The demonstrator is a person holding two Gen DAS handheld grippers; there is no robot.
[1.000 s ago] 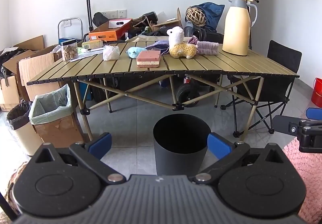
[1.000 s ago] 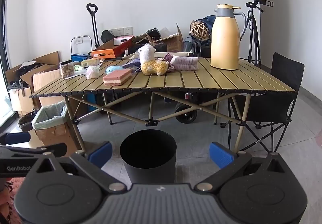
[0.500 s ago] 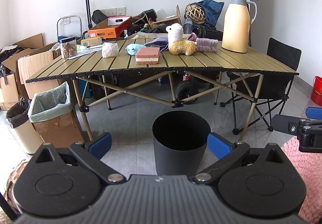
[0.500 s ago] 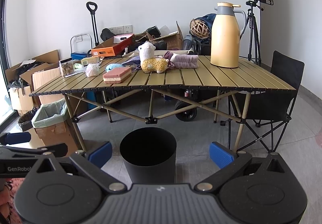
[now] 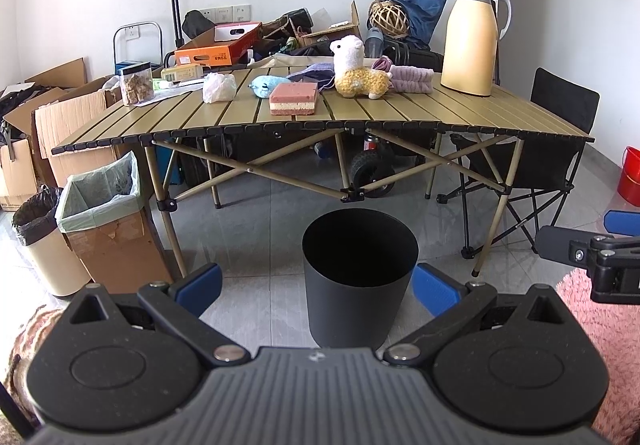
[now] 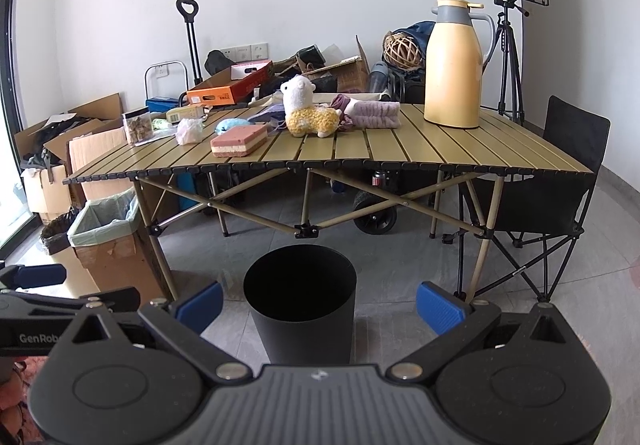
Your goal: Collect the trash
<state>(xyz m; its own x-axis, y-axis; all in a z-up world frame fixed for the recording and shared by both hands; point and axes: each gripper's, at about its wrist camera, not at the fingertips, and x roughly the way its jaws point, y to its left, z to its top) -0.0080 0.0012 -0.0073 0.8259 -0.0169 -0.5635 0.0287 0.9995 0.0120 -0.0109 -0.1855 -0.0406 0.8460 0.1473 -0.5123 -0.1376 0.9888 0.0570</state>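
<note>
A black round bin point(image 5: 358, 277) point(image 6: 300, 301) stands on the floor in front of the folding table point(image 5: 460, 113) point(image 6: 460, 153). A crumpled white bag point(image 5: 218, 87) point(image 6: 190, 131) lies on the table's left part, beside a pink sponge block point(image 5: 294, 97) point(image 6: 239, 140) and a blue soft toy point(image 5: 266, 84). My left gripper point(image 5: 318, 287) is open and holds nothing, low and near the bin. My right gripper point(image 6: 320, 303) is open too, level with the bin's rim. Each gripper shows at the edge of the other's view.
On the table stand a plush alpaca point(image 5: 358, 71), a folded purple cloth point(image 5: 412, 79), a yellow thermos jug point(image 5: 472, 39) and a snack jar point(image 5: 136, 83). A lined cardboard bin point(image 5: 108, 221) and a cream bin point(image 5: 44, 241) sit left. A folding chair point(image 5: 560, 133) stands right.
Both views have tilted slightly, so the table sits a little differently in frame. Both grippers stay open and hold nothing.
</note>
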